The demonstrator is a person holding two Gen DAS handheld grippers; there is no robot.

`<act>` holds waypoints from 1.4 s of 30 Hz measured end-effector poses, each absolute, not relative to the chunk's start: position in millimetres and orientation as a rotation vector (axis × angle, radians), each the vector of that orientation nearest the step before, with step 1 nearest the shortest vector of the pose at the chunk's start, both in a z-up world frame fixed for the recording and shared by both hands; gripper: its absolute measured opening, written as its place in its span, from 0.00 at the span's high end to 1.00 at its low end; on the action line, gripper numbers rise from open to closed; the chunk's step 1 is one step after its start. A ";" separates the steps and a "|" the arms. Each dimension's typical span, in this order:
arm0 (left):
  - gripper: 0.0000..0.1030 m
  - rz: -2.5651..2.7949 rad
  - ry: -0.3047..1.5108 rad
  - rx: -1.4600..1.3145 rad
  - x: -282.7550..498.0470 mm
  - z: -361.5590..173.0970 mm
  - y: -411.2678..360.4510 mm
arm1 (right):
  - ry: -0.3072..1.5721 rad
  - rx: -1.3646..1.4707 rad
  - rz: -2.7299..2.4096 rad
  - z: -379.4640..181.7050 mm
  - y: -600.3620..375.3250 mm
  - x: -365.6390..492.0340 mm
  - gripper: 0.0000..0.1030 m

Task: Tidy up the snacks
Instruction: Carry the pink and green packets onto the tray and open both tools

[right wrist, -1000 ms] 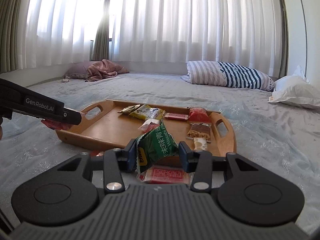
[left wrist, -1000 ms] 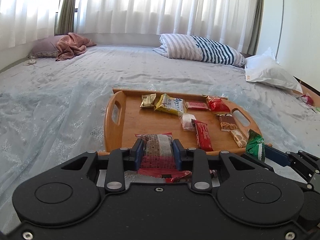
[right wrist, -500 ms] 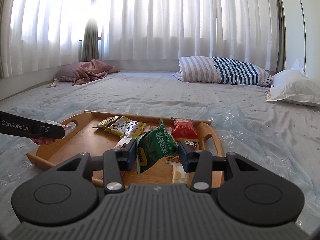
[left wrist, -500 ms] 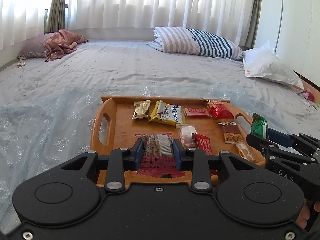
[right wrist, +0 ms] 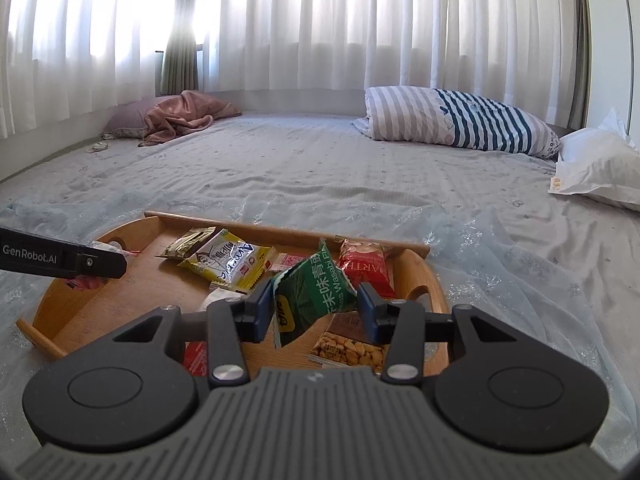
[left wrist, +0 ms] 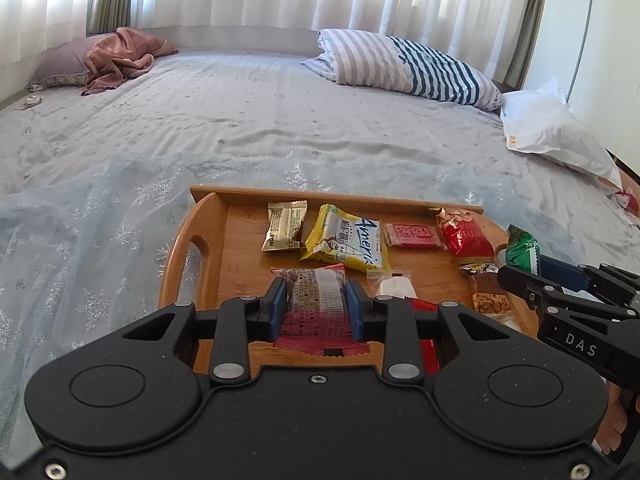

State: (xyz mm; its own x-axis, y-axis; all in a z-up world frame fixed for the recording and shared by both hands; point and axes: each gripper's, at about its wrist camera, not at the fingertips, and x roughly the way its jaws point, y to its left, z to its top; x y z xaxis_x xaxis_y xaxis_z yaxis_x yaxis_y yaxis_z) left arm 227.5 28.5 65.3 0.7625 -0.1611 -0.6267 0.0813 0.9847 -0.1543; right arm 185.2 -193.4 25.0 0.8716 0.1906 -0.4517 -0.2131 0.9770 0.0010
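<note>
Both grippers have carried their loads over the oval wooden tray (left wrist: 208,216): the left gripper (left wrist: 316,300) clamps a pink-wrapped snack bar (left wrist: 316,304), the right gripper (right wrist: 316,308) a green wasabi packet (right wrist: 312,292), ready for placing.

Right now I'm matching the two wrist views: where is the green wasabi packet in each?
Left wrist: green wasabi packet at right edge, in the right gripper.
Right wrist: centre, between that gripper's fingers.
Shared landmark: yellow packet on the wooden tray.
</note>
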 end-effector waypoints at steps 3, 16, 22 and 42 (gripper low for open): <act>0.71 -0.135 0.716 -0.138 241.3 58.4 27.7 | 0.506 -0.020 0.233 22.0 -193.3 201.7 0.53; 0.71 -0.098 0.747 -0.145 279.5 40.6 24.9 | 0.601 -0.036 0.248 9.7 -172.2 250.4 0.73; 0.71 -0.096 0.755 -0.134 286.1 32.6 21.7 | 0.616 -0.026 0.255 3.5 -171.2 249.6 0.74; 0.64 -0.060 0.725 -0.069 287.1 33.1 16.3 | 0.597 0.009 0.261 9.7 -179.9 237.3 0.69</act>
